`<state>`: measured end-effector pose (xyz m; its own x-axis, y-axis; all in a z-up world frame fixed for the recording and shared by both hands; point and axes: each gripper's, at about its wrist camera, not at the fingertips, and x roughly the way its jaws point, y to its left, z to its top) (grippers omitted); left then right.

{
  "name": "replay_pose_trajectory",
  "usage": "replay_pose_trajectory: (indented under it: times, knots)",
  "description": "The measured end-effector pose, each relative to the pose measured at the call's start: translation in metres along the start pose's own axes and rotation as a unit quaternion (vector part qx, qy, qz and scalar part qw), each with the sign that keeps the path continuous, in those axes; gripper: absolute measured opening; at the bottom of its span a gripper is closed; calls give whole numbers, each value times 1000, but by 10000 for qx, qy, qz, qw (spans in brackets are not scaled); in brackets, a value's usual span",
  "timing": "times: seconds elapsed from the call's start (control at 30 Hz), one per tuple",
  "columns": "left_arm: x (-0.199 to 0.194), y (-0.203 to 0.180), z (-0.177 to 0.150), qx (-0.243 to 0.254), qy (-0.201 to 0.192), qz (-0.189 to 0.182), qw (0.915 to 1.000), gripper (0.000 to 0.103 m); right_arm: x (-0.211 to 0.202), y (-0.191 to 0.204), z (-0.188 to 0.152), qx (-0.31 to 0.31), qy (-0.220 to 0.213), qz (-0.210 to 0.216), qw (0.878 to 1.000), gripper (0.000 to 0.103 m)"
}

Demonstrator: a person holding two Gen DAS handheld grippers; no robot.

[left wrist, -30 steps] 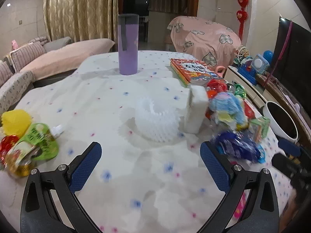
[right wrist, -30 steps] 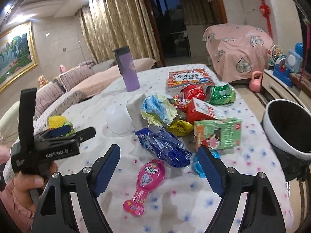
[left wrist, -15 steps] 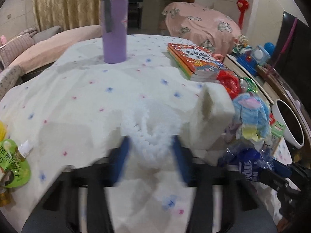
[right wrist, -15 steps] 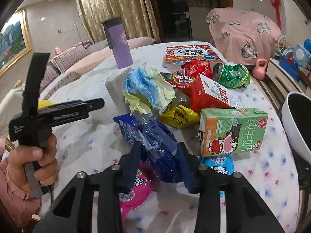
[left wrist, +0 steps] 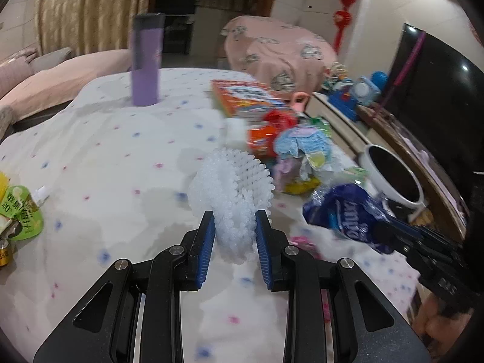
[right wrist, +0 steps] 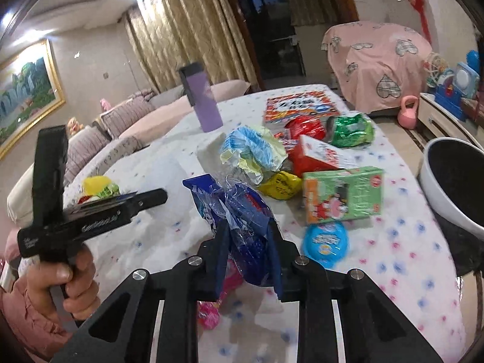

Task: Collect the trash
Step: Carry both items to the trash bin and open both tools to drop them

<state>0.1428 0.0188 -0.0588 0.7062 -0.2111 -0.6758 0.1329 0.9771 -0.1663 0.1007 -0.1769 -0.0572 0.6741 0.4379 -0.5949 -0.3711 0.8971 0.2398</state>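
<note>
Our left gripper [left wrist: 234, 231] has just closed on the foam net [left wrist: 233, 193], our right gripper [right wrist: 248, 254] on the blue wrapper [right wrist: 239, 211]; both lifted, bin next.

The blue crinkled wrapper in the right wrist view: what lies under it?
Under the blue wrapper a pink toy package lies on the dotted tablecloth; only its lower end shows. The wrapper and the right gripper cover the rest.

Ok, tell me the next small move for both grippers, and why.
Probably lift both and carry them toward the white bin: the left gripper has just closed on the white foam net, the right gripper on the blue wrapper.
</note>
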Motion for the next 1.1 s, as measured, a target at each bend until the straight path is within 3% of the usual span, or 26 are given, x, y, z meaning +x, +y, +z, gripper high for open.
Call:
replay_pose_trajectory:
  times: [0.37, 0.6, 1.1]
  knots:
    - [-18, -69, 14, 450, -216, -760, 9959, 26, -53, -53, -6, 637, -422, -322, 9966, 24]
    - [-17, -120, 21, 844, -215, -1269, 9881, 26, -76, -94, -8, 994, -704, -694, 9901, 24]
    - [40, -220, 42, 1524, 74, -1560, 9759, 26, -104, -176, -6, 1468, -969, -1321, 9755, 24]
